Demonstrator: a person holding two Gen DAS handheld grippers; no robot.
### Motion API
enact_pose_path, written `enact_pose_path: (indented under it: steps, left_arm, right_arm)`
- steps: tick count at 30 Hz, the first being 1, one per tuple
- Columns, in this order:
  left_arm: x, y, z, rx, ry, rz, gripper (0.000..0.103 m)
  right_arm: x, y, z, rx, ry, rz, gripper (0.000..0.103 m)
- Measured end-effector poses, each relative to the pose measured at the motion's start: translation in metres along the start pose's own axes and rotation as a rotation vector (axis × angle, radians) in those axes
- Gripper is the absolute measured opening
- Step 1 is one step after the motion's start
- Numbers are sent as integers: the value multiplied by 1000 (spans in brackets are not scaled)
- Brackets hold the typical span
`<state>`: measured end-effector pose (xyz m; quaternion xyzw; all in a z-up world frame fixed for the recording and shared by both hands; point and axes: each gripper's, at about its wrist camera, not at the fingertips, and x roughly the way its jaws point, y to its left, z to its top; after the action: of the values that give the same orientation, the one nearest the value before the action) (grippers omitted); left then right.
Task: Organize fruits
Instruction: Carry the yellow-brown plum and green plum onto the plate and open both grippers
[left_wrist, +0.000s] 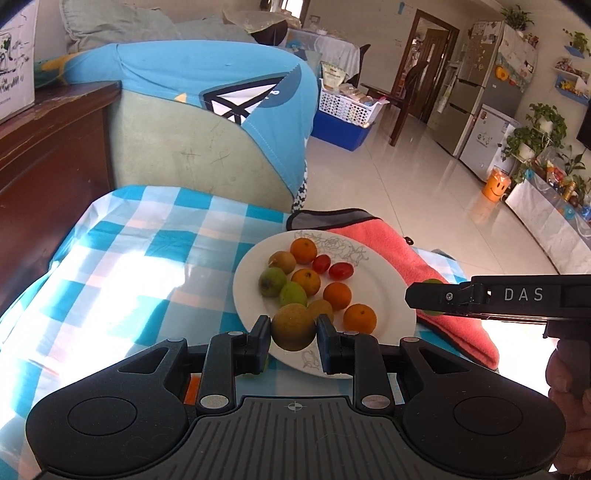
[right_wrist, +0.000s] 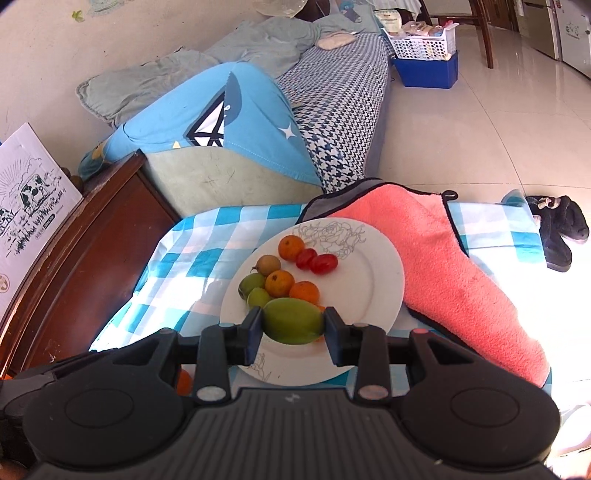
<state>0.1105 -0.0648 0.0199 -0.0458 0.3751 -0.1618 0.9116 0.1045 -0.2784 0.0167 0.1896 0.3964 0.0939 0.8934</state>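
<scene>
A white plate (left_wrist: 384, 291) with a grey flower print sits on the blue checked cloth and holds several small oranges (left_wrist: 337, 295), green fruits (left_wrist: 272, 281), brown fruits and two cherry tomatoes (left_wrist: 340, 270). My left gripper (left_wrist: 293, 328) is shut on a round brown-green fruit (left_wrist: 293, 326) just above the plate's near rim. My right gripper (right_wrist: 293, 321) is shut on an oval green fruit (right_wrist: 291, 320) over the same plate (right_wrist: 369, 280). The right gripper also shows from the side in the left wrist view (left_wrist: 436, 297), above the plate's right edge.
A pink towel (left_wrist: 424, 266) lies under and right of the plate. A dark wooden cabinet (left_wrist: 48, 147) stands to the left and a sofa with a blue cover (left_wrist: 207, 96) behind. An orange (right_wrist: 184, 382) lies near the table's front. Black slippers (right_wrist: 557, 229) are on the floor.
</scene>
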Motion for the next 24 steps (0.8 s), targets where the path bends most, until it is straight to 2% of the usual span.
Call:
enact_pose_path:
  steps: [7,12,24]
  left_arm:
    - [22,-11,2,41,24,-37,24]
    - [38,-14,2,54,42,-63,24]
    - [68,-20,-1,63,77,-77,24]
  right_arm:
    - [12,-14,11,44,3,-24,36]
    - [27,-24,14,89,38,-21,36]
    - [55,-29,15,80,75,-55,36]
